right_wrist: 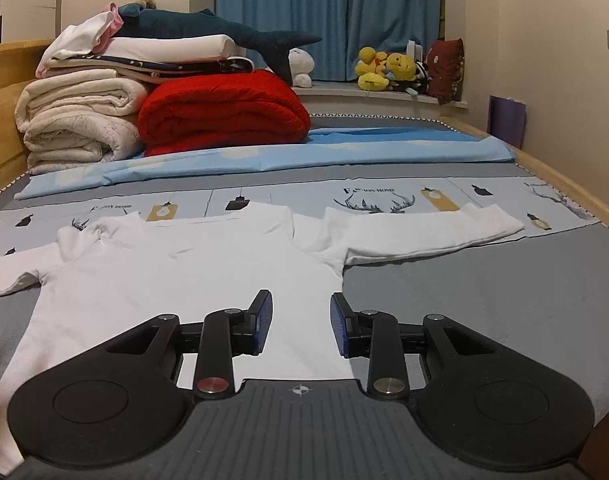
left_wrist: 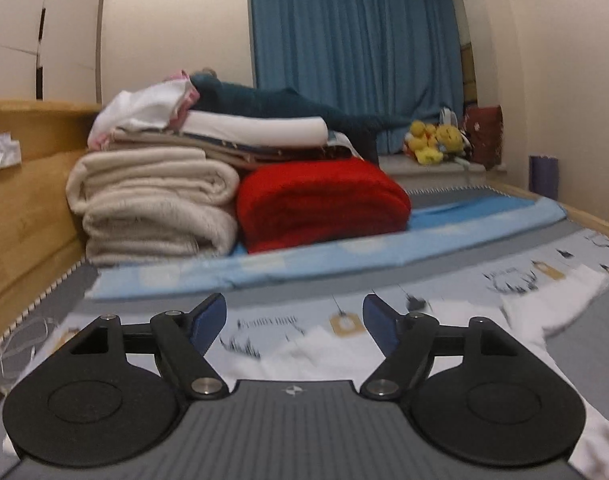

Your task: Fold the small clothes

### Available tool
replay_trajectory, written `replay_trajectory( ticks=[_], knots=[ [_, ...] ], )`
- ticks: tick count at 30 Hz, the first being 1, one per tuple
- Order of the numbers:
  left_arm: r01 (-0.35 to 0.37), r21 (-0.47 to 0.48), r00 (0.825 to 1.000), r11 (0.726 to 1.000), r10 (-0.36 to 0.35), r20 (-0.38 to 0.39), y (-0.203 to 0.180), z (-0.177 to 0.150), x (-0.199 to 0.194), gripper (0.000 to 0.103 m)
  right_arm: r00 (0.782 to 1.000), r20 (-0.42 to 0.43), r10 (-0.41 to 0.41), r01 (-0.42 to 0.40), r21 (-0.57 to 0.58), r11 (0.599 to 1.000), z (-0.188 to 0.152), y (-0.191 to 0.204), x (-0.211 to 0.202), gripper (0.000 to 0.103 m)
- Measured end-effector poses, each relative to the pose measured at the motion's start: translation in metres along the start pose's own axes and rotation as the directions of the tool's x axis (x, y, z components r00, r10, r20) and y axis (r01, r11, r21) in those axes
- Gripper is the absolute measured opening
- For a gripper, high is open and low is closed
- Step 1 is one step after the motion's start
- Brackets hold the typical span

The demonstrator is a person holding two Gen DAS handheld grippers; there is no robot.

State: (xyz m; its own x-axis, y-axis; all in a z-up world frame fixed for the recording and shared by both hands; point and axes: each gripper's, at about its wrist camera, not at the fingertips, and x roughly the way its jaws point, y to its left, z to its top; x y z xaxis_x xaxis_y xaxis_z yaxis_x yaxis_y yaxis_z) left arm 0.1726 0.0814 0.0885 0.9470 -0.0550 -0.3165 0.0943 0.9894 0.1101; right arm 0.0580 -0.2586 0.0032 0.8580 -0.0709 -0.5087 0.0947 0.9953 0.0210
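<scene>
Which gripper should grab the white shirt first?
Probably the right gripper: it is open, low over the white shirt near its edge. The left gripper, also open, has a blurrier view.

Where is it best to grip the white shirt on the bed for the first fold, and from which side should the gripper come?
Probably the cuff of the outstretched sleeve on the white shirt. It lies flat and apart from the body, with a free thin edge. The open right gripper could come from the right, low along the bed, pinch the edge and carry it across the chest.
</scene>
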Motion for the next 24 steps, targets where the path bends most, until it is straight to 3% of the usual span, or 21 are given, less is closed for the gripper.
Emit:
replay_trajectory(
  ticks=[4,5,6,7,9,14,17,19,21,24],
  knots=[
    [-0.048,-0.052,0.999,0.998,0.048,0.005,0.023,-0.022,0.029,0.085,0.998,0.054,-0.043,0.044,-0.015,0.999,0.005,0.005,-0.001,0.033],
    [-0.057,-0.077,0.997,0.995,0.053,-0.053,0.030,-0.032,0.039,0.085,0.996,0.073,-0.048,0.049,-0.016,0.999,0.008,0.006,-0.002,0.033],
    [-0.071,-0.079,0.983,0.994,0.056,-0.177,0.036,-0.035,0.056,0.082,0.995,0.092,-0.050,0.052,-0.015,0.999,0.011,0.008,-0.002,0.033],
    [-0.091,-0.102,0.975,0.991,0.068,-0.214,0.041,-0.034,0.066,0.078,0.994,0.100,-0.053,0.054,-0.015,0.998,0.014,0.009,0.000,0.033],
    [-0.113,-0.144,0.977,0.983,0.083,-0.199,0.052,-0.031,0.076,0.079,0.993,0.105,-0.050,0.053,-0.020,0.998,0.021,0.015,0.004,0.033],
    [-0.152,-0.145,0.967,0.978,0.117,-0.227,0.069,-0.032,0.099,0.077,0.992,0.123,-0.001,0.009,-0.065,0.998,0.057,0.034,0.018,0.033],
    [-0.155,-0.169,0.962,0.973,0.110,-0.251,0.084,-0.034,0.110,0.064,0.990,0.132,0.045,-0.033,-0.094,0.995,0.084,0.052,0.034,0.033],
    [-0.167,-0.174,0.958,0.970,0.118,-0.262,0.096,-0.045,0.105,0.051,0.988,0.139,0.073,-0.060,-0.095,0.994,0.102,0.064,0.045,0.033],
    [-0.180,-0.176,0.950,0.968,0.125,-0.285,0.102,-0.049,0.109,0.044,0.984,0.143,0.102,-0.089,-0.093,0.992,0.119,0.079,0.059,0.034],
    [-0.194,-0.178,0.940,0.965,0.131,-0.315,0.110,-0.056,0.114,0.042,0.978,0.146,0.149,-0.134,-0.108,0.985,0.137,0.103,0.080,0.034]
  ],
)
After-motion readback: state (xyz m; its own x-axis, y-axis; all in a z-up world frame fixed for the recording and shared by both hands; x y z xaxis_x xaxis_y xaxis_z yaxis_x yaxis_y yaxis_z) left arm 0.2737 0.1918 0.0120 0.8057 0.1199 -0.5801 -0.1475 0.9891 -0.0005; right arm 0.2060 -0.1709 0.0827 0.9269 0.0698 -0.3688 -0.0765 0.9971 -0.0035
